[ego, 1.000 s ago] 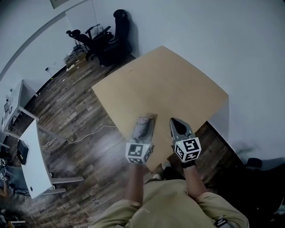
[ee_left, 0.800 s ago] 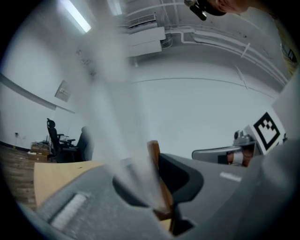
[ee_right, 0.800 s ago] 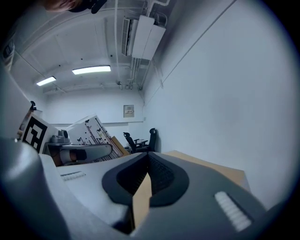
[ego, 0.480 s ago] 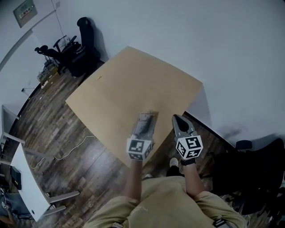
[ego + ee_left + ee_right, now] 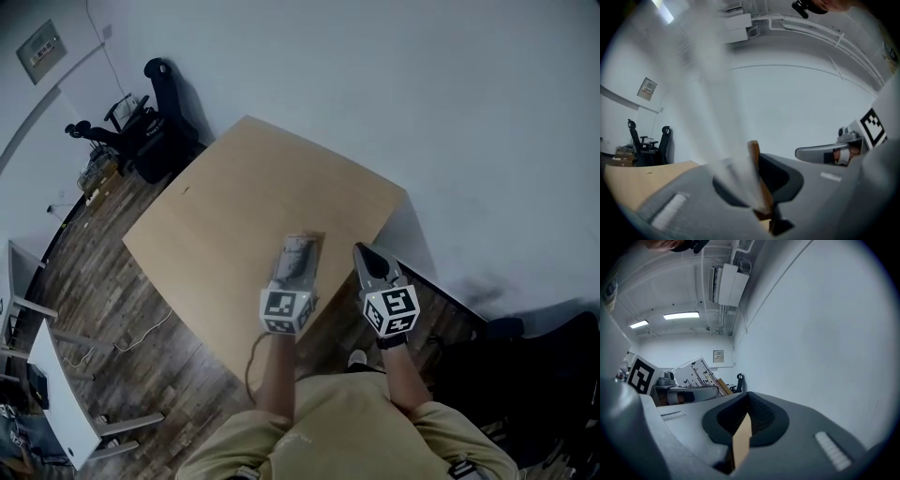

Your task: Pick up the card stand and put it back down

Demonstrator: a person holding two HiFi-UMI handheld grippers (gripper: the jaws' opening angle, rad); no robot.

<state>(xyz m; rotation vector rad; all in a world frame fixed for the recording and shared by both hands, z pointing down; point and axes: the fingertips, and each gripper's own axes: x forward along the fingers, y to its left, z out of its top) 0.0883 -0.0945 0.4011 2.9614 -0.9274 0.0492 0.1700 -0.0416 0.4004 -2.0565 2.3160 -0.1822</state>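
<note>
White wall [image 5: 422, 94], wood floor [image 5: 103, 272] — black chairs [image 5: 141, 141].

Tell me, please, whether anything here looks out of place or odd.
Nothing looks spilled or damaged. Only the wooden-based card stand with its white printed card is off the tan wooden table, clamped in the left tongs.

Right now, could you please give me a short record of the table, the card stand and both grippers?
card stand: held over the table's near edge
left gripper: shut on the card stand
right gripper: shut, nothing held, beside the left gripper
table: tan top, standing by the white wall
</note>
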